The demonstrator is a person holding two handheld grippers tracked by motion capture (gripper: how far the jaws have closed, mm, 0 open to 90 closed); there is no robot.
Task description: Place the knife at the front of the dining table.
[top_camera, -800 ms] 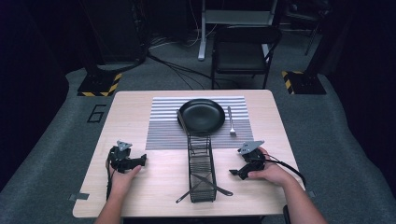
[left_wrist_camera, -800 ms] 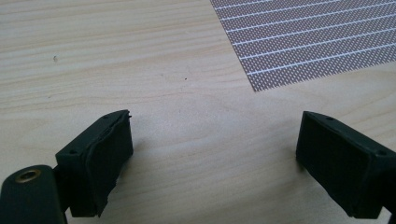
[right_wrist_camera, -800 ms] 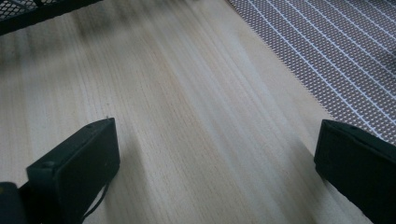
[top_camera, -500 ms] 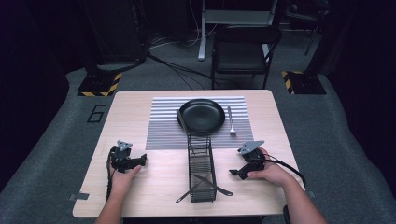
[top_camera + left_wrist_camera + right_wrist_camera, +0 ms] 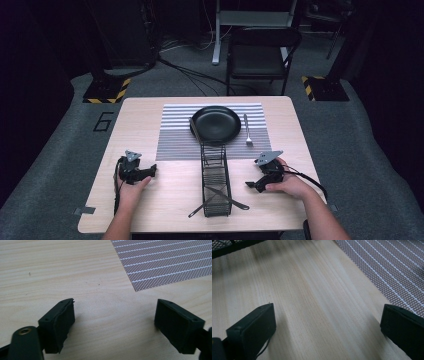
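Note:
A black round plate [image 5: 216,123] sits on a striped placemat [image 5: 175,140] at the table's far middle. A fork [image 5: 247,131] lies on the mat right of the plate, and a knife [image 5: 195,131] lies along the plate's left side. A black wire rack [image 5: 216,180] runs from the mat toward the front edge, with two utensils [image 5: 227,197] crossed in its near end. My left gripper [image 5: 150,171] rests on the wood left of the rack, open, its jaws wide apart over bare table [image 5: 112,312]. My right gripper [image 5: 250,185] rests right of the rack, open over bare wood [image 5: 327,315].
A wooden table [image 5: 150,112] carries everything. The placemat corner [image 5: 160,267] lies ahead of the left gripper; the mat [image 5: 397,277] and the rack's edge [image 5: 234,246] flank the right gripper's view. A dark folding chair [image 5: 262,55] stands beyond the far edge.

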